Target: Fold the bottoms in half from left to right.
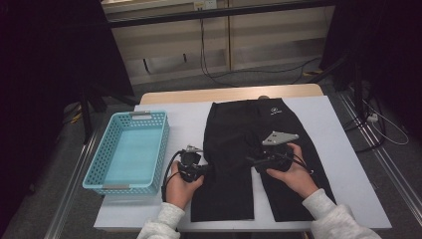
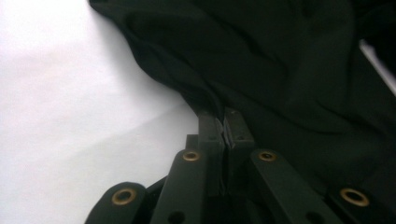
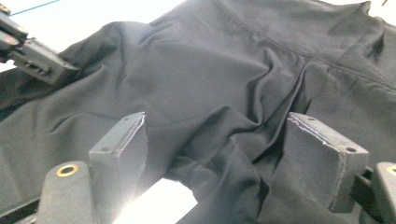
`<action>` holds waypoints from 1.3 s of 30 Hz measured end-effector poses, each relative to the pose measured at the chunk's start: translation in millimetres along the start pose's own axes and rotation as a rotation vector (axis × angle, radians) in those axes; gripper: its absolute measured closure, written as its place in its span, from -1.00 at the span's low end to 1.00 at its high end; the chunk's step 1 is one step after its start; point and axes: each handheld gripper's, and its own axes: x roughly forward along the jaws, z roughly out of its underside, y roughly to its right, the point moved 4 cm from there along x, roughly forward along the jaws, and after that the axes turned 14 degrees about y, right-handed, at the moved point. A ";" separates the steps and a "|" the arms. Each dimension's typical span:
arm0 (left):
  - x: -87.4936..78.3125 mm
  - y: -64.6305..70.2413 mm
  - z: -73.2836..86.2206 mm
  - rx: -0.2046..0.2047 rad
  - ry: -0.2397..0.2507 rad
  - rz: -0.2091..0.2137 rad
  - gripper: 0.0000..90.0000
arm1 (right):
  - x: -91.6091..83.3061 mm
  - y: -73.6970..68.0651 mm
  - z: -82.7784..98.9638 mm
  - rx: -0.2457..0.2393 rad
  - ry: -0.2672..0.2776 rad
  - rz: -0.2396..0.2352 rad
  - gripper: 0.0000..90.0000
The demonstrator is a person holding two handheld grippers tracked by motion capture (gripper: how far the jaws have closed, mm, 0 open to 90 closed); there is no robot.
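The left tool (image 1: 205,170) sits at the 7 o'clock side of the surface (image 1: 189,117), its jaws pressed together on the outer edge of the black shorts (image 1: 239,149); in the left gripper view the tool (image 2: 225,122) pinches a fold of the shorts (image 2: 280,70) where the cloth meets the white surface (image 2: 70,116). The right tool (image 1: 251,160) lies near 5 o'clock over the shorts, held in the right hand (image 1: 293,174), with its grey plate (image 1: 279,138) on top. In the right gripper view this tool (image 3: 217,135) has its jaws wide apart, straddling the crotch of the shorts (image 3: 224,84), where the fabric bunches and a patch of white surface (image 3: 159,205) shows between the legs; the left tool (image 3: 60,67) grips the cloth at 10 o'clock. The shorts lie flat at the centre of the surface, waistband toward 12 o'clock, legs toward 6. A blue basket (image 1: 102,149) stands at 9 o'clock, just beside the left hand (image 1: 181,186).
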 end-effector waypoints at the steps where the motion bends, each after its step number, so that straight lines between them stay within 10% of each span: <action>1: -1.1 1.1 -0.9 -0.009 0.000 0.007 0.96 | 0.5 0.5 -0.5 -0.001 0.002 0.002 -0.52; 39: -1.5 34.8 -10.6 0.038 0.120 0.108 0.96 | 37.2 -2.8 -18.7 0.061 0.042 0.004 -0.54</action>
